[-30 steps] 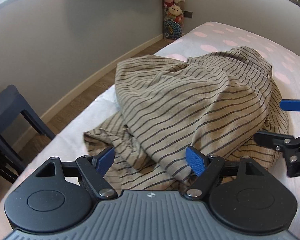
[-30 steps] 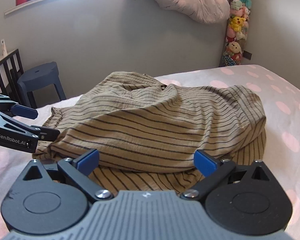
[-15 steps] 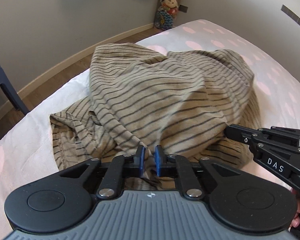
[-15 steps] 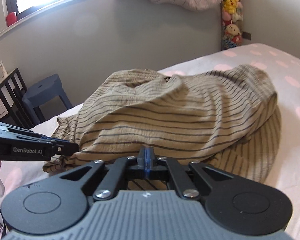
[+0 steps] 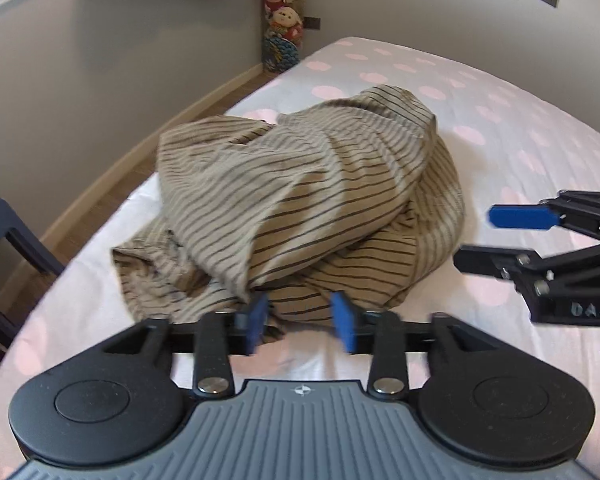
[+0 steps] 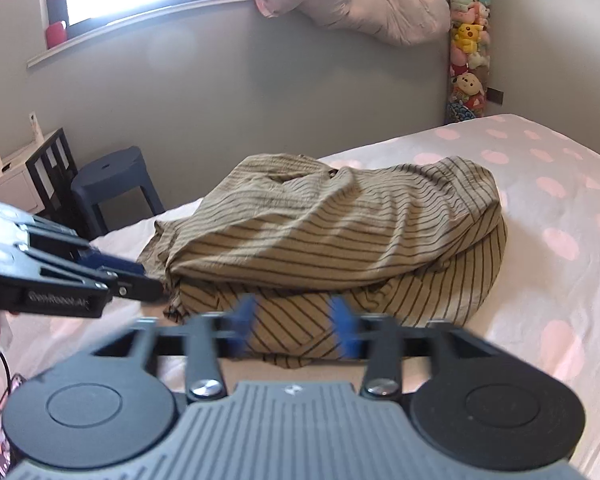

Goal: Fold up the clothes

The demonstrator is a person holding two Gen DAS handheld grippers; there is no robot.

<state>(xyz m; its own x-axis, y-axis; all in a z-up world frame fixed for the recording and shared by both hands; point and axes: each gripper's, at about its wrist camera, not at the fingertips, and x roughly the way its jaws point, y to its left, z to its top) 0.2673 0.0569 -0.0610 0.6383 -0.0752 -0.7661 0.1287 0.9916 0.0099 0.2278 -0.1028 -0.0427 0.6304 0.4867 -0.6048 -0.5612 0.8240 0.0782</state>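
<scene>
While bunched in a loose heap, the striped tan garment [image 5: 308,204] lies on the dotted bedsheet [image 5: 512,120], nearer the bed's wall-side edge, with bare sheet to its right and front. Left gripper [image 5: 300,322]: blue pads spread, nothing between them, just short of the heap's near hem. Right gripper [image 6: 294,326]: pads likewise spread and blurred, at the heap's lower edge; a blue stool [image 6: 112,184] stands beside the bed.
</scene>
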